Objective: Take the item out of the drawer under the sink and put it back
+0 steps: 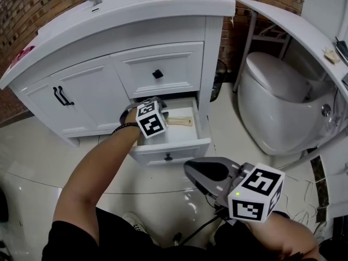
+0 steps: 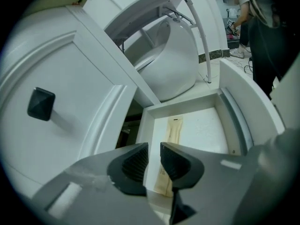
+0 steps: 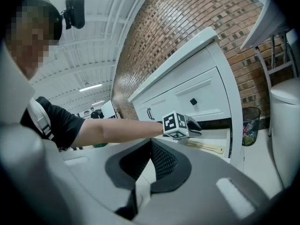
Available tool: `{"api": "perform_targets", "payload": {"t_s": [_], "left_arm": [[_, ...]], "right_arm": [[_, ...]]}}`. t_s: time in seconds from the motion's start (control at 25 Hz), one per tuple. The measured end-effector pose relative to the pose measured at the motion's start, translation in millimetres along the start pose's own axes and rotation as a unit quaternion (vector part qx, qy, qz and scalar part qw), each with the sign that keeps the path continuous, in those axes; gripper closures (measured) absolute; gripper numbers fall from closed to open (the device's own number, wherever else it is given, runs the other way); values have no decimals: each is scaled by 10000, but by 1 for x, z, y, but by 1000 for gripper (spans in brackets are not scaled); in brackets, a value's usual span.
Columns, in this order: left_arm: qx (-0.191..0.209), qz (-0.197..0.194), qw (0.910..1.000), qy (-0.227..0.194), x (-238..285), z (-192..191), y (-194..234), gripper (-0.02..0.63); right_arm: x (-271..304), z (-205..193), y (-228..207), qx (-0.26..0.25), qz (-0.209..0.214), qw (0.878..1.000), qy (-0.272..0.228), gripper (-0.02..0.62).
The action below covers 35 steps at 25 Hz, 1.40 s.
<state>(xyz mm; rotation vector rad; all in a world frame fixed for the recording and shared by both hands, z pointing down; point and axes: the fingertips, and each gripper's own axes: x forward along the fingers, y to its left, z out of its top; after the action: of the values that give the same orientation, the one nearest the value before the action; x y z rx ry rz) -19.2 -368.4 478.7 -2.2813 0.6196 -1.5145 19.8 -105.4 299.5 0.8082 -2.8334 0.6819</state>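
I am holding my right gripper (image 3: 150,145) nearest to me, in front of the drawer (image 1: 173,149), with its fingers pressed together on nothing. Further out, I am holding my left gripper (image 2: 154,150) tilted down over the open drawer, its fingers slightly apart and empty. The flat beige packet (image 2: 171,131) is lying on the drawer's bottom near its back edge, just beyond my fingertips. The toilet (image 1: 272,102) is standing past the drawer's right side.

No legible text anywhere. Flat beige paper packet (image 2: 173,134) in white drawer (image 2: 187,102): dark mark at 12 o'clock end, unreadable.
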Motion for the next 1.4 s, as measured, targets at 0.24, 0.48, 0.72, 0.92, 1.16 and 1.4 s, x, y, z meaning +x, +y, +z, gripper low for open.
{"api": "perform_targets", "payload": {"t_s": [0.24, 0.48, 0.72, 0.92, 1.16, 1.4], "left_arm": [[-439, 362, 9973, -455, -53, 10, 16, 594], [-1406, 458, 9787, -1426, -137, 27, 10, 600], [-1776, -41, 9617, -2088, -207, 37, -44, 601], [-2167, -35, 9317, -2916, -266, 46, -76, 601], [-3018, -265, 8908, -3387, -297, 33, -108, 601], [-3217, -341, 8715, -3686, -315, 35, -131, 601]], "right_arm": [[-1, 3, 0, -56, -99, 9999, -78, 592], [-7, 6, 0, -142, -186, 9996, -124, 592], [-9, 3, 1, -179, -260, 9994, -104, 592], [-7, 1, 12, -258, -256, 9993, -81, 592], [-5, -3, 21, -412, -330, 9986, -9, 592], [-8, -1, 26, -321, -446, 9985, -13, 592]]}}
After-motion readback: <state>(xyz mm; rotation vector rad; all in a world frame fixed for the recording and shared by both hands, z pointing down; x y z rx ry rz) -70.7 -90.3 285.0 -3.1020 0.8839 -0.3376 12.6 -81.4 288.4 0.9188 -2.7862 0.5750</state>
